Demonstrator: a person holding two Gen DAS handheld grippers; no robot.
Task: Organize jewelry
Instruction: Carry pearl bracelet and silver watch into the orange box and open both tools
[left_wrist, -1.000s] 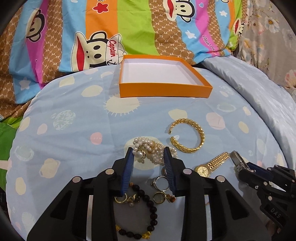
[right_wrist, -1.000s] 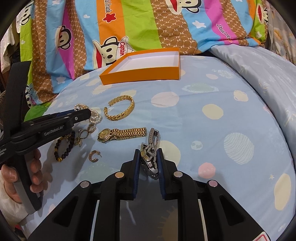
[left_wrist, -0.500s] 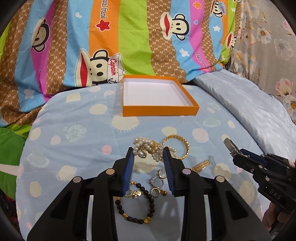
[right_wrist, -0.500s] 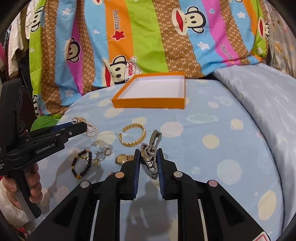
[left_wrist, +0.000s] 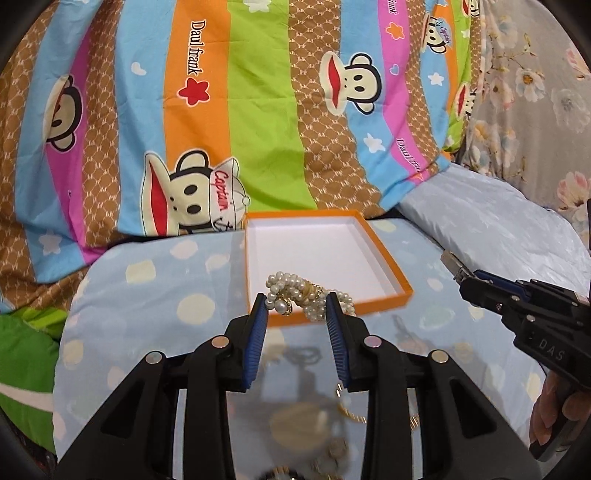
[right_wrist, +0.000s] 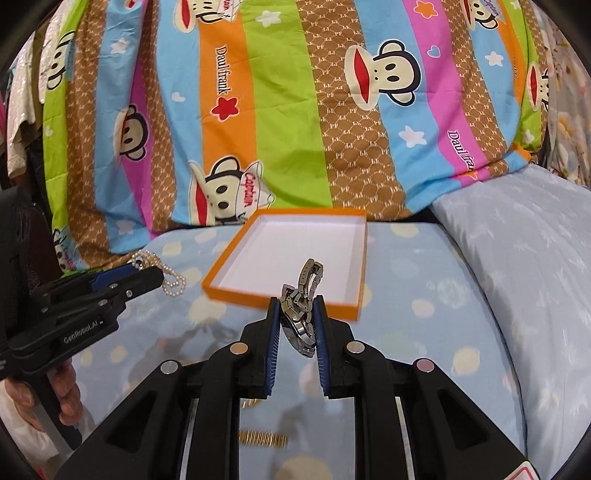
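My left gripper (left_wrist: 296, 306) is shut on a pearl bracelet (left_wrist: 303, 293) and holds it in the air at the near edge of the orange box (left_wrist: 384, 254). It also shows in the right wrist view (right_wrist: 147, 275), with the pearl bracelet (right_wrist: 168, 275) hanging from it. My right gripper (right_wrist: 296, 314) is shut on a silver watch (right_wrist: 301, 295) and holds it just short of the orange box (right_wrist: 284, 297), whose white inside holds nothing. The right gripper also shows in the left wrist view (left_wrist: 465, 278).
The box lies on a pale blue spotted bedsheet (right_wrist: 424, 295). A striped cartoon-monkey quilt (right_wrist: 295, 110) rises behind it. Blurred gold jewelry (left_wrist: 351, 413) lies on the sheet below my left gripper, and a gold watch band (right_wrist: 262, 438) below my right one.
Both grippers have risen off the sheet and moved forward toward the orange box, each carrying its piece. The other jewelry has dropped back beneath them.
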